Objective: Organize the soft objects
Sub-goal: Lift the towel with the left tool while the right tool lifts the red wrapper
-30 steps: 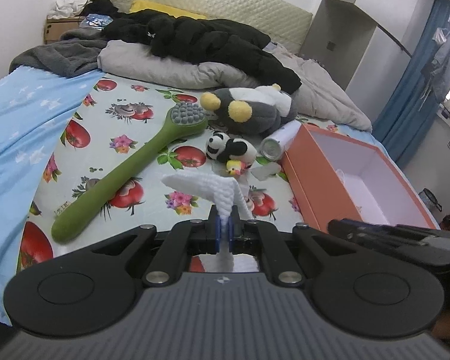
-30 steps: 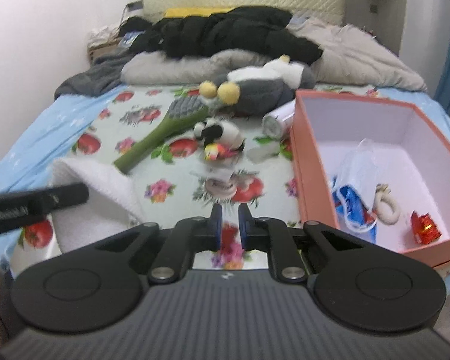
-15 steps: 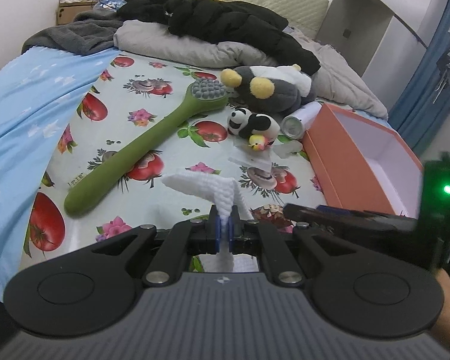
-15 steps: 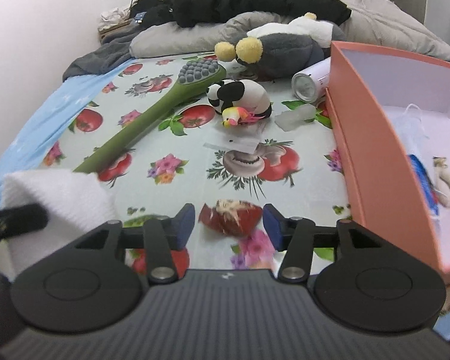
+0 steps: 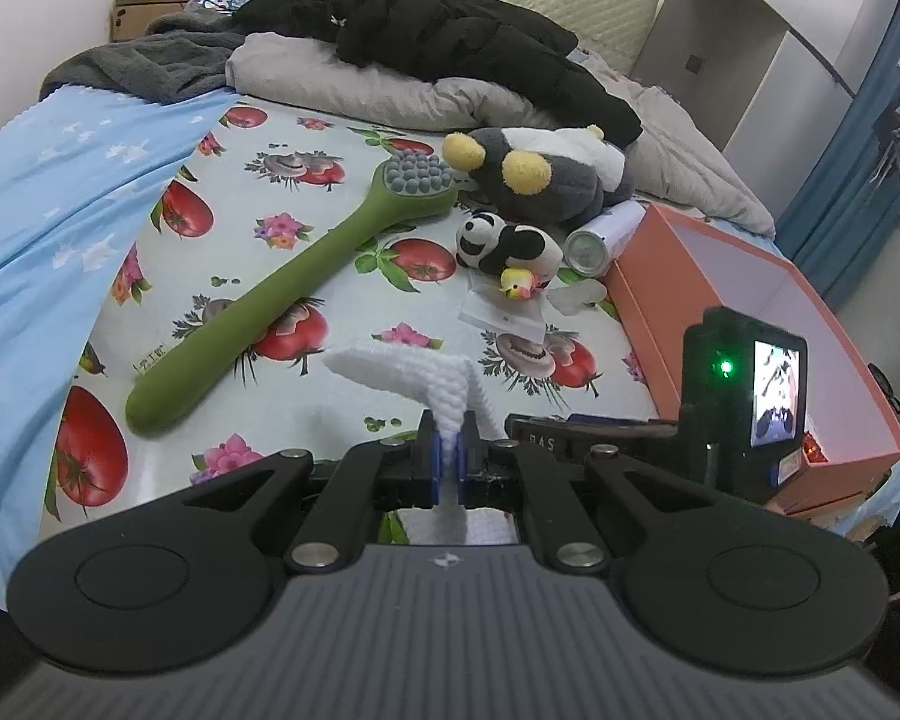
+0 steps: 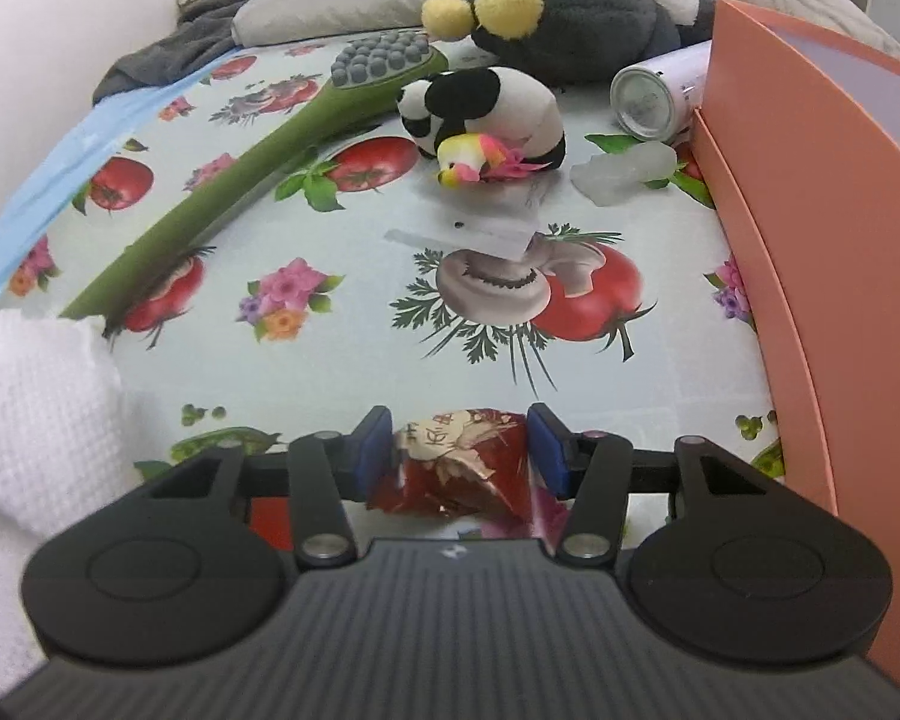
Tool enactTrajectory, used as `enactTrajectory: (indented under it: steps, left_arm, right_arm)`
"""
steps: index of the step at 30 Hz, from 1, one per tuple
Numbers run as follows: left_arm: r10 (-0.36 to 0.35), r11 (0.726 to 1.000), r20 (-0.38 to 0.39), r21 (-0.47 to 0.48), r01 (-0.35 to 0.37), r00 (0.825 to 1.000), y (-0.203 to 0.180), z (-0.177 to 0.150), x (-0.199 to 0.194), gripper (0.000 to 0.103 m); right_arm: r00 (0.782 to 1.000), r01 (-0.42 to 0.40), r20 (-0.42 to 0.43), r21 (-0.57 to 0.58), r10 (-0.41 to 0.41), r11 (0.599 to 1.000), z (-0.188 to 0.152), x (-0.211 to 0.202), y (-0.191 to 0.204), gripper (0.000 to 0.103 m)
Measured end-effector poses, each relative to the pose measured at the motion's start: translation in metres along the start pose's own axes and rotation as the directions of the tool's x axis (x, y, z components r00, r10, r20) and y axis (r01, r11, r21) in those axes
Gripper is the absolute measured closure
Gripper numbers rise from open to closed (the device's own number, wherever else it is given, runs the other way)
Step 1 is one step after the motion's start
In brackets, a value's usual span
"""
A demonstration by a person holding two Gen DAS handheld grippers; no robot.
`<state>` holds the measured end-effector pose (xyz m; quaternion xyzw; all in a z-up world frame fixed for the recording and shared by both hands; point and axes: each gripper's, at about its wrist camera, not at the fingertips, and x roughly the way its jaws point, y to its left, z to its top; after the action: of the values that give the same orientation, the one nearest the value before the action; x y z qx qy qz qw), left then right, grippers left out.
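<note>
The left tool [image 5: 448, 461] is clamped on a fold of the white waffle-knit cloth [image 5: 414, 369], which rises limp above the pads and drapes below them. It will be light and floppy, so a pinch on a doubled fold suits it.

The right tool [image 6: 459, 450] is spread wide, its blue pads either side of a crinkled red snack packet [image 6: 456, 462] lying on the bed — not gripping it as far as I can tell. The foil looks slick and crushable; a gentle squeeze across its puffed middle should do.

Farther up the fruit-print sheet [image 6: 342, 330] lie a small panda plush [image 6: 486, 111] and a green long-handled brush [image 5: 282, 294]. The orange box [image 5: 744, 324] sits to the right.
</note>
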<state>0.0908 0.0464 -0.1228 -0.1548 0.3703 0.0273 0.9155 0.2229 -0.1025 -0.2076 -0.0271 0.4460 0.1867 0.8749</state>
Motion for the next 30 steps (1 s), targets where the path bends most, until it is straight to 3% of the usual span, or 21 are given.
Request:
enactTrajectory:
  steps: [4,11,30]
  left_arm:
    - [0.004,1.000,-0.006,0.004,-0.004,1.000,0.002,0.004,0.002,0.097]
    - [0.003,1.000,0.016,0.014,-0.003,1.000,0.000,0.015,-0.003,0.097]
    - [-0.084,0.992,0.079,0.104,0.076,0.993,-0.043,0.044,-0.044,0.097]
  right_arm:
    - [1.000,0.008,-0.006,-0.001,-0.008,1.000,-0.001,-0.005,0.001,0.059]
    - [1.000,0.010,0.015,0.006,-0.010,1.000,-0.002,-0.024,-0.001,0.061]
    - [0.976,0.012,0.215,0.023,-0.017,1.000,0.009,-0.158,-0.020,0.062]
